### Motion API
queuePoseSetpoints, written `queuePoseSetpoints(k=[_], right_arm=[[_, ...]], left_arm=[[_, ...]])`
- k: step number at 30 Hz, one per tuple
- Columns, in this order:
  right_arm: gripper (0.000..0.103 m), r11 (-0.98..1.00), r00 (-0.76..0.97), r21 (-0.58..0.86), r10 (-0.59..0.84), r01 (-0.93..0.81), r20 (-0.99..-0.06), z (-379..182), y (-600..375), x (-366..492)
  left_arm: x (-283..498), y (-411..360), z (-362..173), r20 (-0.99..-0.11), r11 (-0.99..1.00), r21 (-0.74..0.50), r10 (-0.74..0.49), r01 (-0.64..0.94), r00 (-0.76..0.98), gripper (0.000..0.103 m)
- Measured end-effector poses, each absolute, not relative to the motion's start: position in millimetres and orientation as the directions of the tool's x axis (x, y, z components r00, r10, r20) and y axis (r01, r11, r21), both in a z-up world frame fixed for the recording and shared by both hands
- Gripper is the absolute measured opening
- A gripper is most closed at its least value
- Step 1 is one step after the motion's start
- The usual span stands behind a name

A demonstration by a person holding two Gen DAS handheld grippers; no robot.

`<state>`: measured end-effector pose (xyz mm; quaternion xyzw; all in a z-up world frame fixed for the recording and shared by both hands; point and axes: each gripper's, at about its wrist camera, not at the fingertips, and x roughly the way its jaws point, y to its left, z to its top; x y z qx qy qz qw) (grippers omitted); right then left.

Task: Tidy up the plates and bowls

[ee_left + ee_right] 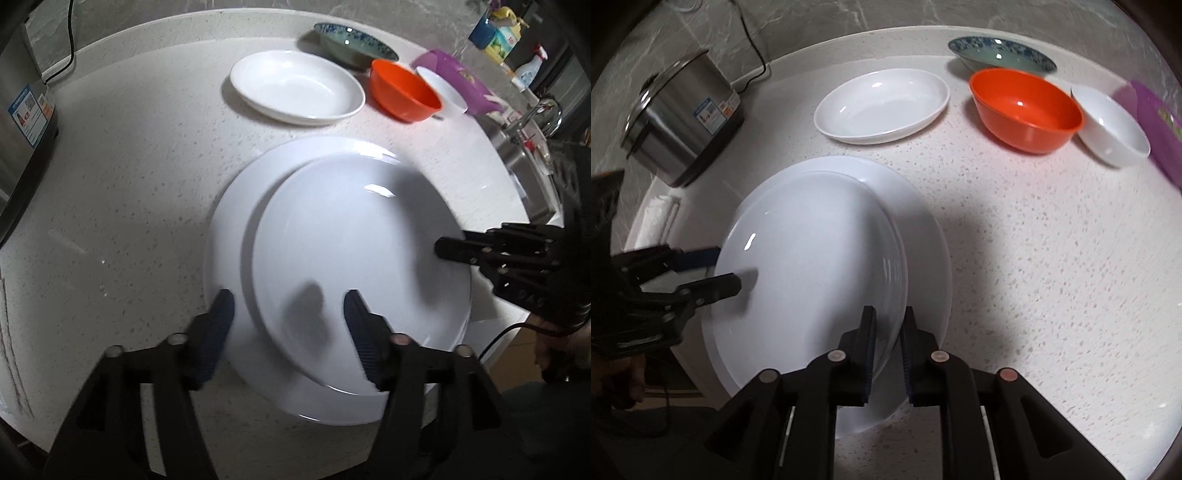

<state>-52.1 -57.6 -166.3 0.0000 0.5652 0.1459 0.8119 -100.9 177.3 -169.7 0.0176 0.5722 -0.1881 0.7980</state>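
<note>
A white plate (354, 251) lies tilted on a larger white plate (229, 221) on the counter; both also show in the right wrist view, the upper plate (812, 258) over the larger one (931, 236). My right gripper (889, 321) is shut on the upper plate's near rim; it enters the left wrist view from the right (443, 248). My left gripper (288, 302) is open, its fingers astride the plates' near edge. Further back stand a white oval dish (295, 85), an orange bowl (402, 90), a small white bowl (1112, 125) and a blue-patterned bowl (354, 40).
A steel rice cooker (679, 122) with a black cable stands at the left. A purple board (458, 77) lies at the right beyond the white bowl. A sink with tap (535, 122) and bottles (498, 33) are at the far right. The counter's front edge is close.
</note>
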Motion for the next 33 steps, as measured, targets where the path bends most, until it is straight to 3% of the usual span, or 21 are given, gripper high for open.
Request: queuePoseSetpoints(k=[3, 8, 12, 15, 17, 22, 33], right_arm=[[0.017, 0.958, 0.323, 0.150, 0.227, -0.245, -0.919, -166, -55, -51], [0.037, 0.956, 0.350, 0.123, 0.214, -0.266, -0.912, -161, -52, -55], [0.037, 0.960, 0.351, 0.115, 0.204, -0.256, -0.914, -152, -57, -53], [0.041, 0.963, 0.402, 0.186, 0.251, -0.195, -0.881, -124, -76, -36], [0.054, 0.957, 0.456, 0.259, 0.291, -0.133, -0.841, -103, -92, -13], [0.055, 0.888, 0.527, 0.460, 0.386, 0.011, -0.757, -94, -107, 44], [0.055, 0.787, 0.470, 0.547, 0.383, 0.284, -0.795, -162, -108, 87]], left_arm=[[-98, 184, -160, -0.911, 0.929, -0.218, -0.304, 0.299, 0.280, 0.061], [-84, 196, -133, -0.883, 0.923, -0.241, -0.337, 0.300, 0.328, 0.061], [-47, 209, -118, -0.867, 0.926, -0.256, -0.347, 0.277, 0.357, 0.061], [-8, 215, -106, -0.842, 0.919, -0.276, -0.372, 0.281, 0.391, 0.064], [19, 215, -103, -0.837, 0.915, -0.289, -0.384, 0.280, 0.390, 0.070], [92, 204, -119, -0.839, 0.888, -0.371, -0.446, 0.272, 0.312, 0.070], [144, 201, -170, -0.870, 0.867, -0.410, -0.465, 0.284, 0.164, 0.070]])
